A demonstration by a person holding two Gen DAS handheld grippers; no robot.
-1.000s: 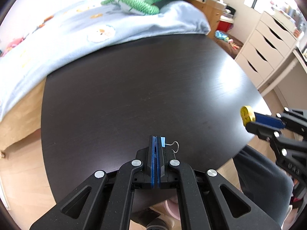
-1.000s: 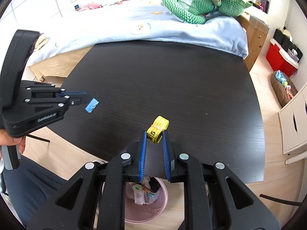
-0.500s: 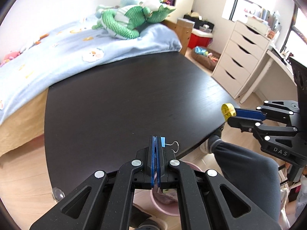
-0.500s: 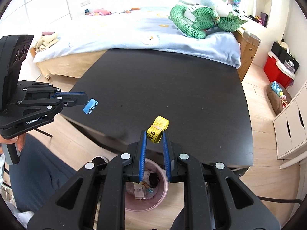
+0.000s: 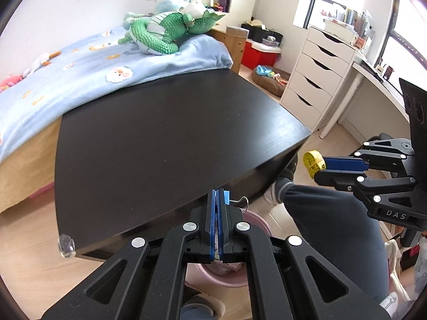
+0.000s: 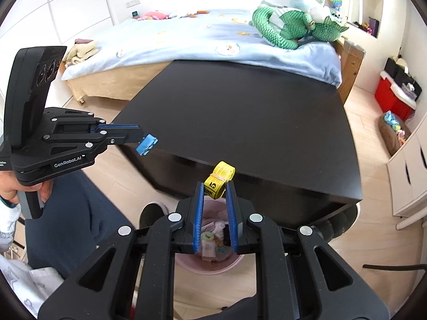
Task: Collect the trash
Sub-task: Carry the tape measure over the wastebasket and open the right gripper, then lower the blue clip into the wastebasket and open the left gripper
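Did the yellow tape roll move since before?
Yes. The yellow tape roll, pinched in the right gripper, pulled back from above the black table to over the pink bin.

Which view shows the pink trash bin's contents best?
The right wrist view: the pink trash bin sits open below the right claw, paper scraps visible inside. The left wrist view shows only rim slivers behind the left claw.
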